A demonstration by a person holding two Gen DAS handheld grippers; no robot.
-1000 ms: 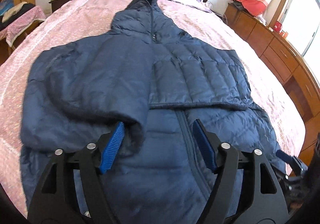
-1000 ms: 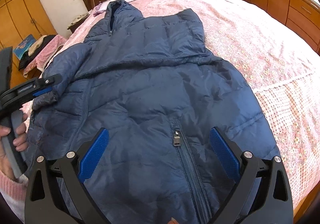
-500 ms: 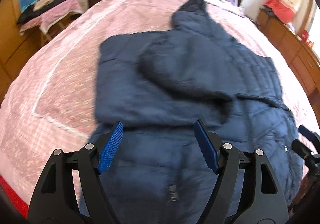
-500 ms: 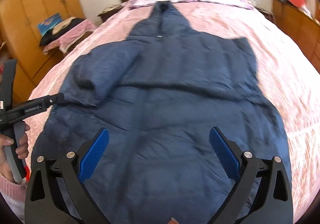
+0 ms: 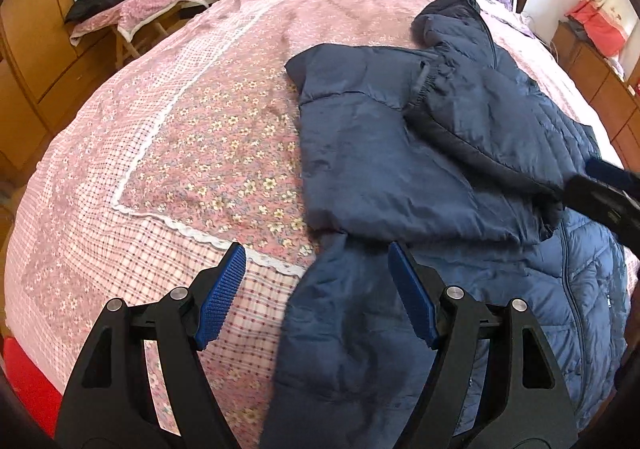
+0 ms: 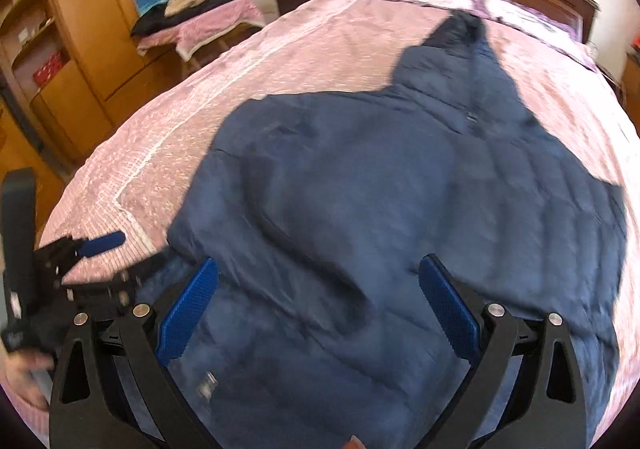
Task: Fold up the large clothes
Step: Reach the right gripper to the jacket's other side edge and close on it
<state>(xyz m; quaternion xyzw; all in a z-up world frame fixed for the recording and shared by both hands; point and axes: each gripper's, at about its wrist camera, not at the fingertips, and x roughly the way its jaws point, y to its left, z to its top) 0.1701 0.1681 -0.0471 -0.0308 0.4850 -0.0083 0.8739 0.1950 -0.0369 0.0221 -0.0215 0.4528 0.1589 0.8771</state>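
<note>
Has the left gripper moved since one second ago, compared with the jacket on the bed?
Yes. The left gripper has shifted sideways to the jacket's left edge; its open jaws now frame that edge and the pink bedspread beside it, not the jacket's middle.

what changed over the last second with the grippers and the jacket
The left gripper swung off the navy puffer jacket to its left edge, its jaws now over the hem and the floral bedspread. The right gripper shifted left over the jacket. Nothing was gripped or released. Both stayed open; the jacket kept its sleeves folded in.
</note>
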